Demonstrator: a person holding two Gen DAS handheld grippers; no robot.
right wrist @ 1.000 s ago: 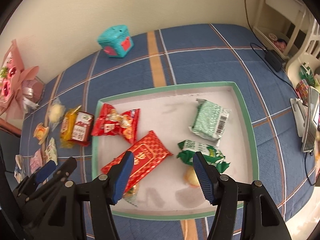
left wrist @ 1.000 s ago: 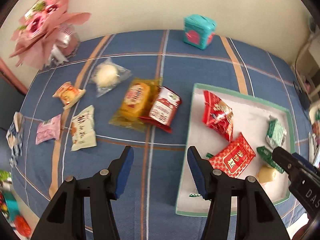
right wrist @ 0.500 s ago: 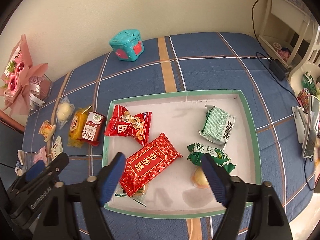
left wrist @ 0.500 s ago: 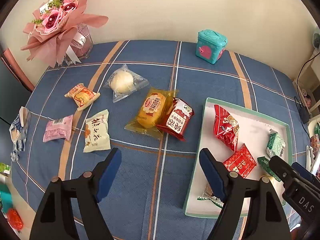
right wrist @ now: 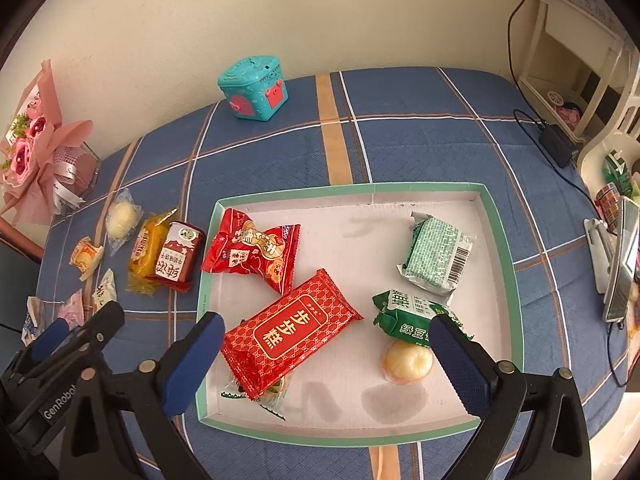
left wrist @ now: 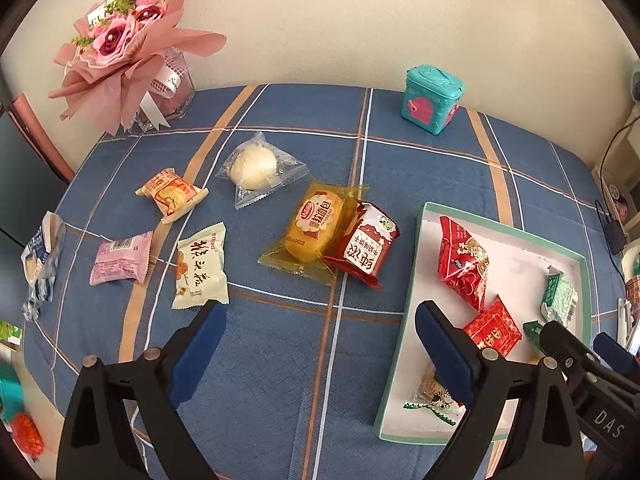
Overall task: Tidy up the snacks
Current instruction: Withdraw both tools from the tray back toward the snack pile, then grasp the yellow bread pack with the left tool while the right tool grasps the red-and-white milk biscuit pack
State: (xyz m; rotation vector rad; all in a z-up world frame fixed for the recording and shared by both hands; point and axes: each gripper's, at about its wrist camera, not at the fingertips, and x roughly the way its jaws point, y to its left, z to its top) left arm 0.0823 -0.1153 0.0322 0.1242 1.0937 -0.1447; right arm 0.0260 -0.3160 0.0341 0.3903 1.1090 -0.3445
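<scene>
A white tray with a green rim (right wrist: 348, 190) holds two red packets (right wrist: 292, 328), two green ones (right wrist: 436, 256) and a yellow sweet (right wrist: 406, 360). My right gripper (right wrist: 326, 328) hangs above the tray's near half, its jaws opening, nothing touching the pads. My left gripper (left wrist: 320, 320) hangs over bare blue cloth left of the tray (left wrist: 420, 280), its jaws also opening and empty. Loose on the cloth lie a yellow bread packet (left wrist: 316, 224), a dark red packet (left wrist: 364, 248), a clear-wrapped bun (left wrist: 254, 168), a cream packet (left wrist: 200, 266) and a pink one (left wrist: 120, 258).
A teal toy box (left wrist: 432, 98) stands at the back near the wall. A pink bouquet in a glass vase (left wrist: 128, 40) fills the back left corner. A phone on a stand (right wrist: 620, 264) and a charger cable (right wrist: 556, 144) lie off the table's right edge.
Both pairs of jaws have spread much wider. Both views have tipped up a little and take in more of the wall and the bouquet. The snacks lie where they were.
</scene>
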